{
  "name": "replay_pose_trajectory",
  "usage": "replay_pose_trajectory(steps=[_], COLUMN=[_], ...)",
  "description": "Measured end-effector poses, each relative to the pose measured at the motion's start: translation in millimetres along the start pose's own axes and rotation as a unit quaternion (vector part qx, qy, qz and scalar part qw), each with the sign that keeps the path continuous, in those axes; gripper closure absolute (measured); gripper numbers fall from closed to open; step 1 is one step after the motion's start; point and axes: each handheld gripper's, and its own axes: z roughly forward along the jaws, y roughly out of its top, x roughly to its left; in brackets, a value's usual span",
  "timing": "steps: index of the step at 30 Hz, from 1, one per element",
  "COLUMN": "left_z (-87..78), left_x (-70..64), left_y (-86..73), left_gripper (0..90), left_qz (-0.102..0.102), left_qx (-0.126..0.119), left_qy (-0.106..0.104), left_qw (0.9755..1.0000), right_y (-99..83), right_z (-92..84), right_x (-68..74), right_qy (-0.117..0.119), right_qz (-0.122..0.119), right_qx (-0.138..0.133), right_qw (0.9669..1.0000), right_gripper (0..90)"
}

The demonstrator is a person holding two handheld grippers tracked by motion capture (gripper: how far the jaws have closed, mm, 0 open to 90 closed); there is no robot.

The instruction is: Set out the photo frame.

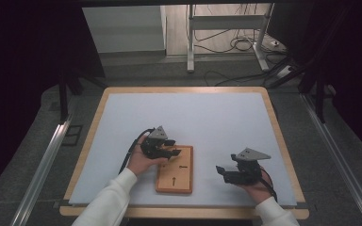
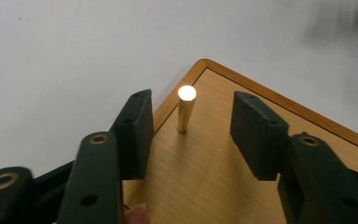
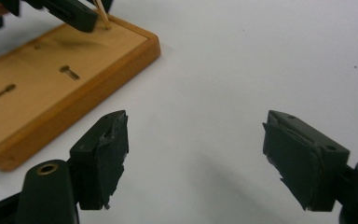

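Wooden board (image 1: 175, 170) near front edge of white surface (image 1: 207, 117). Right claw (image 3: 193, 158) right of board, spread apart, nothing between. Left claw (image 2: 192, 135) over board's far left corner, apart, straddling upright brass peg (image 2: 185, 109) without touching.

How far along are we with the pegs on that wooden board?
Nothing looks finished yet. In hand: the left tongs straddle the upright peg near the corner of the wooden board, pads not yet touching it. The right tongs wait open over the table. Two other pegs are on the board, untouched.
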Motion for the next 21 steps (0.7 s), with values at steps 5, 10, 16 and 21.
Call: replay_pose_trajectory(steps=[5,10,16,21], left_z=[2.9,7.2,13.6,16.1], left_x=[2.2,2.7,4.7,5.4], left_y=[0.9,2.9,2.7,4.1], left_gripper=[56.2,62.3,75.6,83.2], left_qz=[0.001,0.006,0.008,0.006], left_qx=[0.001,-0.004,0.0,-0.002], left_qy=[0.002,0.004,0.001,-0.009], left_qw=[1.0,1.0,1.0,0.9999], right_y=[1.3,3.9,1.4,-0.4], right_z=[0.1,0.9,-0.9,-4.3], right_x=[5.3,7.6,7.3,8.9], right_qy=[0.011,0.013,0.007,0.003], right_qz=[-0.001,-0.01,-0.008,-0.012], right_qx=[-0.007,-0.009,-0.009,-0.01], right_qw=[0.9999,0.9998,0.9999,0.9999], right_gripper=[22.6,22.6,22.6,22.6])
